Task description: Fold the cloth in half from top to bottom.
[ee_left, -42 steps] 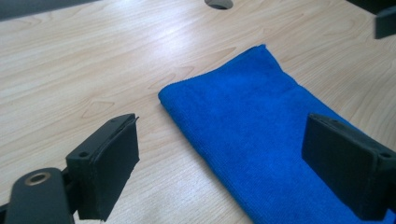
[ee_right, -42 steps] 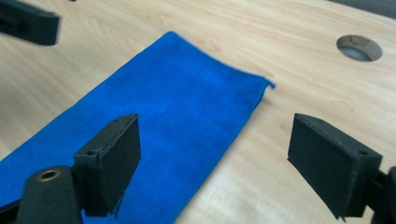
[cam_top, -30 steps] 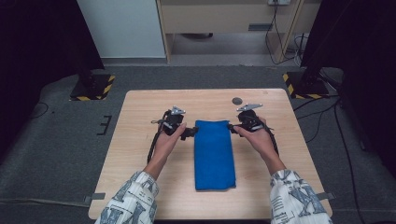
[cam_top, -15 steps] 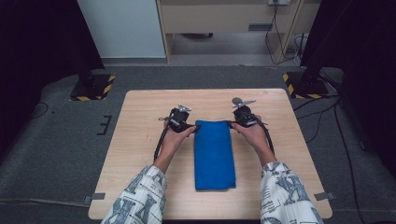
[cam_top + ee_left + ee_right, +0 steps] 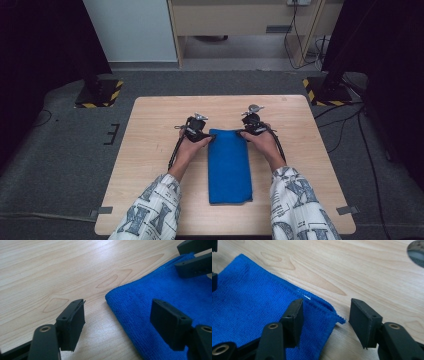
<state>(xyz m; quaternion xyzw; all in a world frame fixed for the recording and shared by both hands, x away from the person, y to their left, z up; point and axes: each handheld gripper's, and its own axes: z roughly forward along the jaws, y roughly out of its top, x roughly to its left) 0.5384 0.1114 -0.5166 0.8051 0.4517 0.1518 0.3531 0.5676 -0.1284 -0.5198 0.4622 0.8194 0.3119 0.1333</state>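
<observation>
cloth [image 5: 229, 166] | blue, folded long | flat on table [image 5: 150, 165] | stitched edges

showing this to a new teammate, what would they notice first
A bright blue folded cloth lies lengthwise mid-table on the pale wooden table. The left gripper and right gripper sit at its two far corners, jaws apart, each straddling a corner without pinching it.

We wear white sleeves [image 5: 150, 210] printed with dark blue-grey patterns | our left gripper [image 5: 120, 325] has flat black rectangular jaws on black links with brass-ringed pivot holes | our right gripper [image 5: 325, 320] matches, small screw holes in each jaw | black cables [image 5: 173, 152] trail back from both
</observation>
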